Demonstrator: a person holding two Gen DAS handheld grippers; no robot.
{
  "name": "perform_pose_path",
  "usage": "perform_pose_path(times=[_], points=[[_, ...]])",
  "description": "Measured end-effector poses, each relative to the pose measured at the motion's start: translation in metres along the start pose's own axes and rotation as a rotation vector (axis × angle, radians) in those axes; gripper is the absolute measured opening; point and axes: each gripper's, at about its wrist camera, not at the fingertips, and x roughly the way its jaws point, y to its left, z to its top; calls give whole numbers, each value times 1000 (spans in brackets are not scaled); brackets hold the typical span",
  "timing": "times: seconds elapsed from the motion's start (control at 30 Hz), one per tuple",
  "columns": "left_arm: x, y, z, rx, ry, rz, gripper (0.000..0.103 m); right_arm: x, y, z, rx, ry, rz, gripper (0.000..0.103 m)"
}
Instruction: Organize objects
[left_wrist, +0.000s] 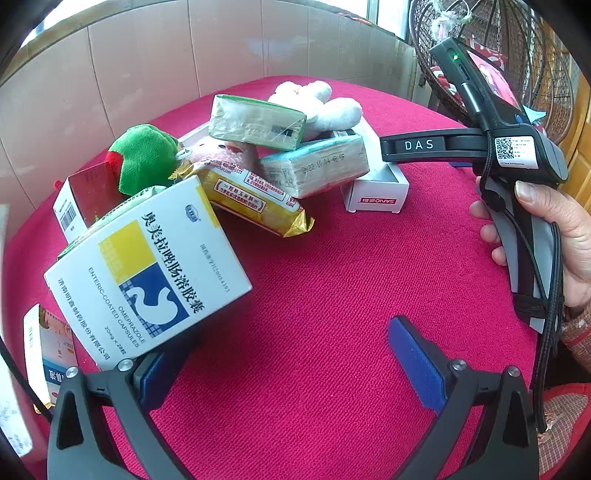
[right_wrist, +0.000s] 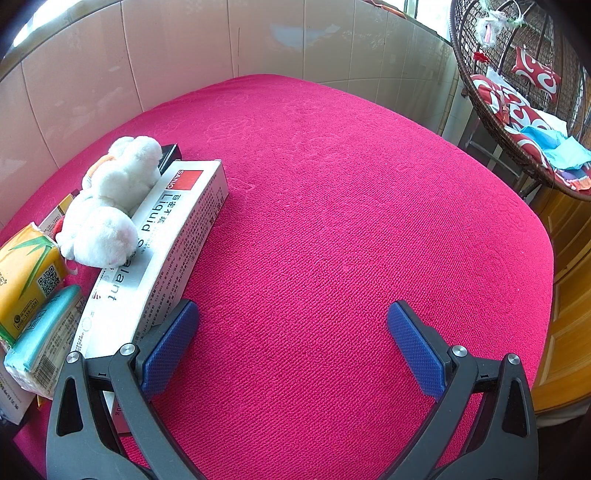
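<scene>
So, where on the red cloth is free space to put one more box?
Free: the red cloth right of the long white sealant box, up to the tiled wall. Crowded: the left side, where the white plush, tissue packs and omeprazole box pile together.

— The cloth (right_wrist: 332, 221) is rough woven fabric, matt. And the pads (right_wrist: 168, 347)?
— Blue textured rubber, on matt grey plastic. The box (left_wrist: 147, 273) is smooth glossy cardboard, the rabbit (right_wrist: 110, 206) fluffy plush, the snack (left_wrist: 255, 199) shiny foil.

Bright daylight from windows behind; sharp focus, fisheye bending, dark vignetted corners.
</scene>
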Motion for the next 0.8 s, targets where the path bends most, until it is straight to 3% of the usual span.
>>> perform_pose_path(times=[0.8], points=[[0,1,0,0,0,0,103,0,0,0,0,0,-1,103]])
